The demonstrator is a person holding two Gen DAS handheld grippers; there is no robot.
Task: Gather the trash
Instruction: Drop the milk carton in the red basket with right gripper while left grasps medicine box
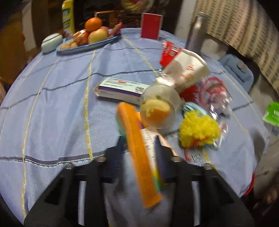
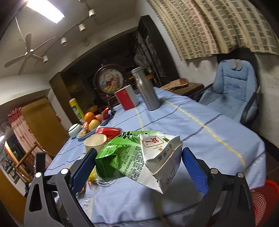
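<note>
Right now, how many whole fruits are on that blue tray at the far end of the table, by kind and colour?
Orange: 1
Yellow apple: 1
Reddish apple: 1
Total: 3

A fluorescent ceiling light [image 2: 45, 10] glows at eleven o'clock, with a white ceiling fan [image 2: 28, 52] below it and a row of track spotlights [image 2: 73, 30] running toward twelve. Checked curtains [image 2: 214, 26] hang at one o'clock above a padded blue chair [image 2: 230, 90] at three. A dark wooden cabinet [image 2: 83, 82] fills the far wall behind the blue-clothed table [image 2: 200, 132].
</note>
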